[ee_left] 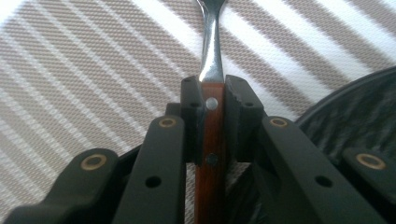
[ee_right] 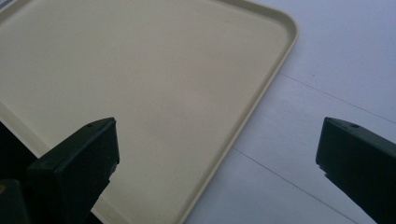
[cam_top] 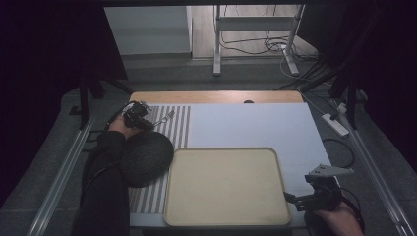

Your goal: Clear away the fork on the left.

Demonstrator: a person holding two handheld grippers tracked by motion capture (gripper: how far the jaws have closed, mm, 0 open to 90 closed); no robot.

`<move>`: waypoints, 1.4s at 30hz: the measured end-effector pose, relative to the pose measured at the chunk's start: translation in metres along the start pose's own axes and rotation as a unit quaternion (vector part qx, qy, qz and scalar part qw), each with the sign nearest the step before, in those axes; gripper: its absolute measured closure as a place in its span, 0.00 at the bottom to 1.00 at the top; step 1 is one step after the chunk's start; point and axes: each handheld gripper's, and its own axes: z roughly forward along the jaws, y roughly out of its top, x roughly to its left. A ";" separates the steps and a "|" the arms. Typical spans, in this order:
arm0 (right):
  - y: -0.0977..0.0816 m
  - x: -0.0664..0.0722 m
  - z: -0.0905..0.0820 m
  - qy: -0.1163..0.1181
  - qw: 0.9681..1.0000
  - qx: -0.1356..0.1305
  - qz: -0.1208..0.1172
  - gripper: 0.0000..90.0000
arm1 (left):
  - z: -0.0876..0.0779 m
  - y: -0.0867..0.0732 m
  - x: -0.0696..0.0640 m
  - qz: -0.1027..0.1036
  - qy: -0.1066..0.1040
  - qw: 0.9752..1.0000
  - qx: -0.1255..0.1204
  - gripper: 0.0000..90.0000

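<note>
My left gripper (cam_top: 142,118) is at the far left of the table, shut on the reddish wooden handle of a piece of cutlery (ee_left: 211,56). In the left gripper view my left gripper (ee_left: 213,100) has both jaws pressed against the riveted handle, and the steel neck points away over a striped placemat (ee_left: 93,70). From above, the cutlery (cam_top: 166,118) sticks out to the right of the jaws. A dark round bowl (cam_top: 146,157) lies just in front of that hand. My right gripper (cam_top: 296,199) stands open with nothing between its jaws beside the right front corner of a beige tray (cam_top: 223,150).
The tray (ee_right: 261,93) lies bare on the white tabletop (ee_right: 336,56), and its raised rim runs between my right jaws. The bowl (ee_left: 359,116) sits close on one side of my left jaws. Metal rails border the table. A stand and cables lie beyond the far edge.
</note>
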 end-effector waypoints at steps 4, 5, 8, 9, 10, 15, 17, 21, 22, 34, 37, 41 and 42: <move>0.000 0.000 0.000 0.001 1.000 0.000 0.001 0.00 | -0.013 -0.006 0.006 -0.007 0.018 1.000 -0.018 0.87; 0.000 0.000 0.000 0.001 1.000 0.000 0.001 0.00 | -0.013 -0.006 0.006 -0.007 0.018 1.000 -0.018 0.87; 0.000 0.000 0.000 0.000 1.000 0.000 0.001 0.00 | -0.025 -0.010 0.008 -0.016 0.020 0.999 -0.021 0.87; 0.000 0.000 0.000 0.000 1.000 0.000 0.001 0.00 | -0.025 -0.010 0.008 -0.016 0.020 0.999 -0.021 0.87; 0.000 0.000 0.000 0.000 1.000 0.001 0.001 0.00 | -0.028 -0.010 0.008 -0.018 0.021 0.999 -0.022 0.87; 0.000 0.000 0.000 0.000 1.000 0.002 0.000 0.00 | -0.049 -0.015 0.002 -0.048 0.008 0.998 -0.044 0.87; 0.000 0.000 0.000 0.000 1.000 0.002 0.000 0.00 | -0.053 -0.016 -0.002 -0.056 0.003 0.997 -0.050 0.87; 0.000 0.000 0.000 0.000 1.000 0.002 -0.001 0.00 | -0.059 -0.019 -0.013 -0.066 -0.004 0.996 -0.063 0.87; 0.000 0.000 0.000 0.000 1.000 0.002 -0.001 0.00 | -0.060 -0.019 -0.016 -0.070 -0.006 0.995 -0.067 0.87; 0.000 -0.001 0.000 0.002 1.000 -0.001 0.002 0.00 | -0.063 -0.028 -0.048 -0.090 -0.026 0.992 -0.088 0.87; 0.000 0.000 0.000 0.003 1.000 -0.001 0.001 0.00 | -0.065 -0.031 -0.063 -0.093 -0.035 0.990 -0.096 0.87; 0.000 0.000 0.000 0.000 1.000 0.003 -0.002 0.00 | -0.065 -0.031 -0.079 -0.091 -0.043 0.990 -0.097 0.87; 0.000 0.000 0.000 0.000 1.000 0.003 -0.002 0.00 | -0.066 -0.031 -0.083 -0.091 -0.043 0.990 -0.098 0.87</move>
